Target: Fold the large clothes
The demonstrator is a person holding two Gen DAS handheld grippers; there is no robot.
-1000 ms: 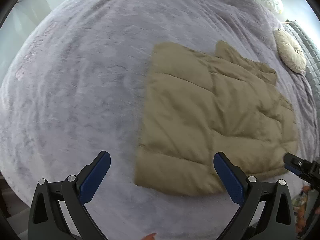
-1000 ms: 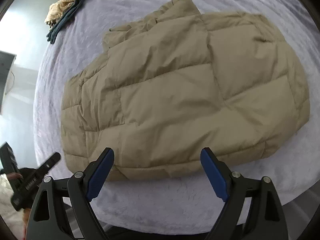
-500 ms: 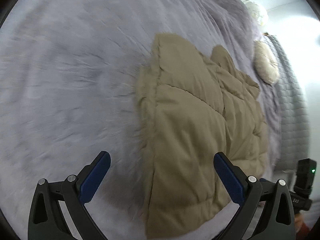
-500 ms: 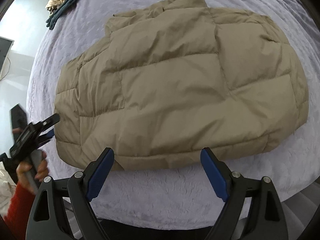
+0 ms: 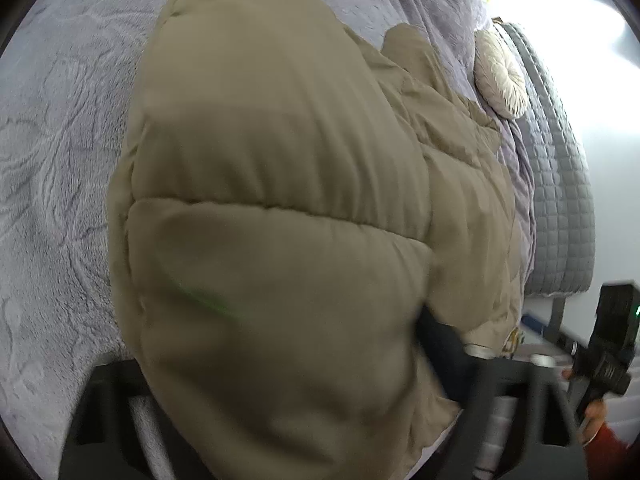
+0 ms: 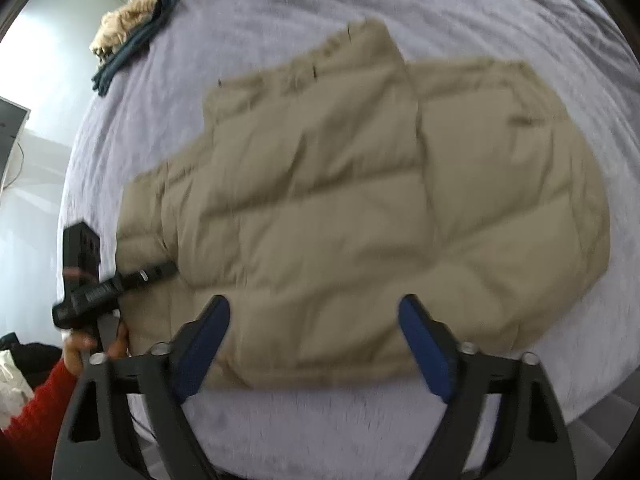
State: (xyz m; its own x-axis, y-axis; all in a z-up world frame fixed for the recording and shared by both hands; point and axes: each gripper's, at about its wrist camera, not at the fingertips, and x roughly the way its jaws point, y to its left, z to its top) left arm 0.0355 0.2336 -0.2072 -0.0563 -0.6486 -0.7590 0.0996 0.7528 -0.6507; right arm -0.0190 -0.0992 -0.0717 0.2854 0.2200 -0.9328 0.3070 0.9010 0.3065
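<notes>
A tan quilted puffer jacket (image 6: 360, 208) lies folded on the lilac bedspread (image 6: 280, 20). In the left wrist view the jacket (image 5: 272, 216) fills the frame and covers most of my left gripper (image 5: 280, 400), whose fingers reach in at its near hem; the jaw gap is hidden. The right wrist view shows the left gripper (image 6: 156, 274) pushed against the jacket's left edge. My right gripper (image 6: 316, 344) is open, with its blue pads over the jacket's near hem, holding nothing.
A round cream cushion (image 5: 500, 76) and a grey quilted headboard (image 5: 560, 184) lie beyond the jacket. A pile of other clothes (image 6: 132, 32) sits at the bed's far left corner. The bed's near edge (image 6: 320, 440) is just under my right gripper.
My left gripper has pushed forward into the jacket's edge, so the jacket now covers its fingers. My right gripper has moved closer, over the near hem.
</notes>
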